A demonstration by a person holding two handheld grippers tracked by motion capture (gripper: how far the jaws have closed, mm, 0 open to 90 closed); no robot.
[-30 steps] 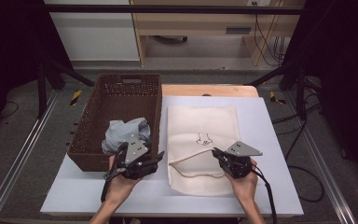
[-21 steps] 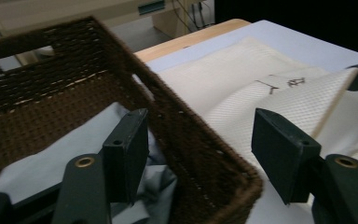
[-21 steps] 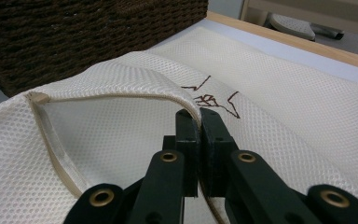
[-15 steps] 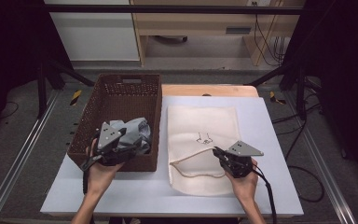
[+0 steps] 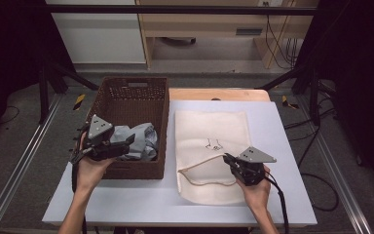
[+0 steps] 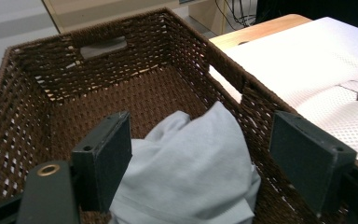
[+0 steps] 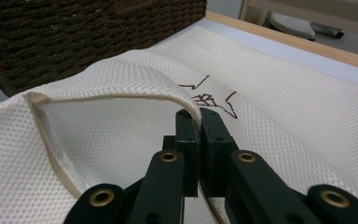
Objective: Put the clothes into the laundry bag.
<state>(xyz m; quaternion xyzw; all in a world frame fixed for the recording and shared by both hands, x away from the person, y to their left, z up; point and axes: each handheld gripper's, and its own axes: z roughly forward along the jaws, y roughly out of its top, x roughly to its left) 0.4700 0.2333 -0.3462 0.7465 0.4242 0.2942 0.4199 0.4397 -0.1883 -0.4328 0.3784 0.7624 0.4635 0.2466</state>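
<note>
A lab-like recording space: metal frame rails (image 5: 24, 161) around a white table (image 5: 126, 204), loose floor cables (image 5: 277, 41).

You look down and forward from above the worktop (image 5: 272, 126); each tool's camera sits close, and all three views share the brown basket (image 5: 126, 97) beside it.

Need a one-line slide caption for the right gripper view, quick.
Right gripper shut on the mesh laundry bag's zippered rim, holding its mouth open beside the brown wicker basket.
</note>
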